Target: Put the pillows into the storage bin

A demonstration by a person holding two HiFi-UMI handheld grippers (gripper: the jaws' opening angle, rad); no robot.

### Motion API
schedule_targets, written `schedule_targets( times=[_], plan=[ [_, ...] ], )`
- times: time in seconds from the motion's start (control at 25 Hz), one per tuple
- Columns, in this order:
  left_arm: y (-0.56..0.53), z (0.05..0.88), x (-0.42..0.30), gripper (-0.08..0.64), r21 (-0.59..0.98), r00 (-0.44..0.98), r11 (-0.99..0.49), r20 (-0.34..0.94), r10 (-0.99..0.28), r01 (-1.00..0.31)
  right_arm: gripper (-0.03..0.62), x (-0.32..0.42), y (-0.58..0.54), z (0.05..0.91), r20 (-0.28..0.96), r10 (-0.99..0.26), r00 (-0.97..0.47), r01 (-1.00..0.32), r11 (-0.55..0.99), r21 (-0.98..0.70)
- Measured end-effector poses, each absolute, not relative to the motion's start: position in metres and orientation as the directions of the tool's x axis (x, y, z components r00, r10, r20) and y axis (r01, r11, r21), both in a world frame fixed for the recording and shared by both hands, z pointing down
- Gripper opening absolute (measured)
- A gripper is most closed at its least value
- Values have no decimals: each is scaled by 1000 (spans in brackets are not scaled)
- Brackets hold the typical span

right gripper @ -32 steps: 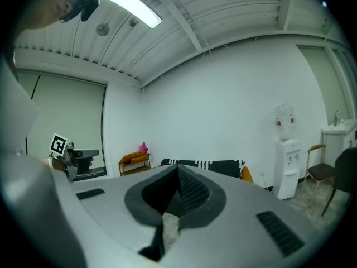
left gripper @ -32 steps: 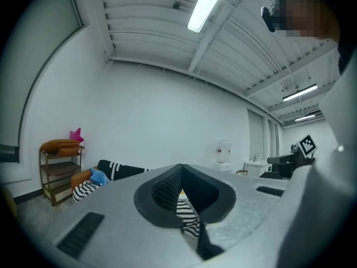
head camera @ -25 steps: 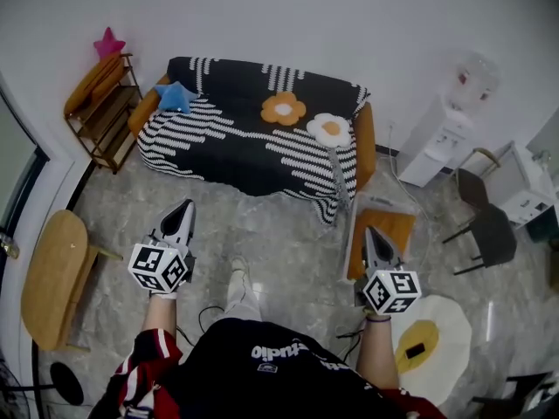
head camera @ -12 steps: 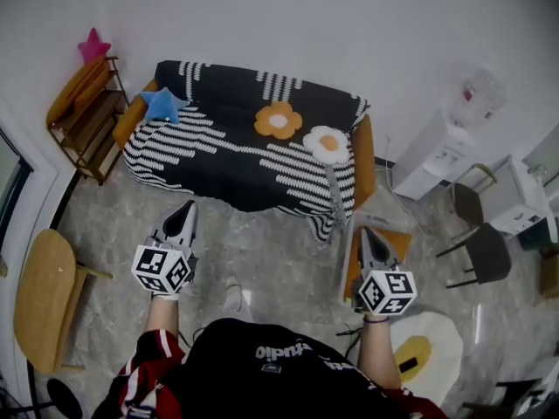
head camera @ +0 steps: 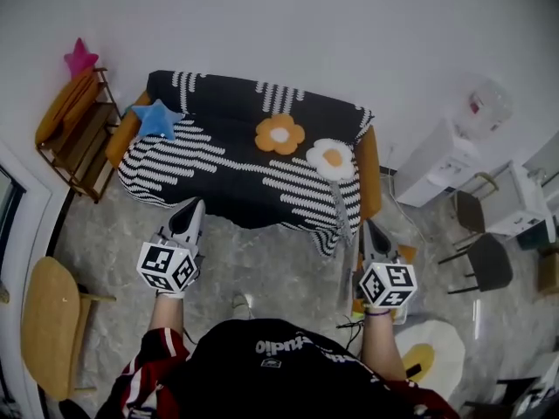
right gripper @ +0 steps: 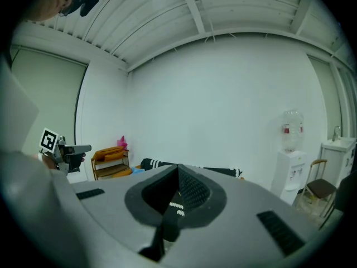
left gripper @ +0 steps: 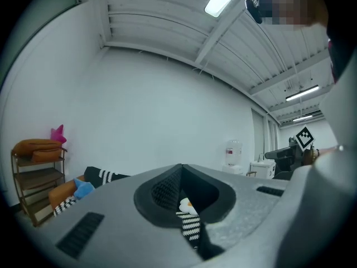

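Head view: left gripper [head camera: 189, 216] and right gripper [head camera: 374, 234] are both held out over the grey marble-look floor [head camera: 279, 260], pointing at the sofa with the black-and-white striped cover [head camera: 218, 168]. Three pillows lie on the sofa: a blue star-shaped pillow [head camera: 158, 119] at its left end, an orange flower-shaped pillow [head camera: 279, 133] in the middle, and a white fried-egg pillow with an orange centre [head camera: 332, 158] near the right end. The storage bin with the orange inside [head camera: 403, 254] stands on the floor by the sofa's right end, mostly hidden behind the right gripper. No pillow is in it as far as shows. A wooden shelf rack [head camera: 74, 133] left of the sofa has a pink star [head camera: 80, 59] on top. A white water dispenser [head camera: 441, 151] stands to the right.

Left gripper view: jaws closed tip to tip, nothing held. The fried-egg pillow and striped cover show through the gap below the tips. Shelf rack, pink star and blue star pillow are far left.

Right gripper view: jaws closed, empty. Sofa straight ahead, dispenser and a dark chair [right gripper: 321, 188] to the right.
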State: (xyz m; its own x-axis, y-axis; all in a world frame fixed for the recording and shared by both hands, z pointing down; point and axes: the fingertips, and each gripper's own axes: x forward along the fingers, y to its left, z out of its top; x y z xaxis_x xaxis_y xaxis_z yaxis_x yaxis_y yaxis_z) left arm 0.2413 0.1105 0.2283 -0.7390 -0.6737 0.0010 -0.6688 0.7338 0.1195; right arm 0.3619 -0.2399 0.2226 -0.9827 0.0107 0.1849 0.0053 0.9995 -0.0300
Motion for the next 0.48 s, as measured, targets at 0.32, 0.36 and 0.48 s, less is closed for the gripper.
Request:
schedule_targets(
  times=[0.32, 0.36, 0.48],
  plan=[
    [126, 230, 172, 3, 150, -728, 718, -14, -686, -680, 3, 290, -228, 217, 155, -41, -987, -48, 998, -41],
    [126, 231, 167, 3, 153, -727, 717, -16, -687, -681, 3, 285, -227, 218, 154, -45, -987, -52, 998, -45],
    [128, 230, 157, 3, 164, -726, 713, -24, -688, -681, 3, 275, -222, 222, 161, -45, -986, -51, 998, -37]
  ],
)
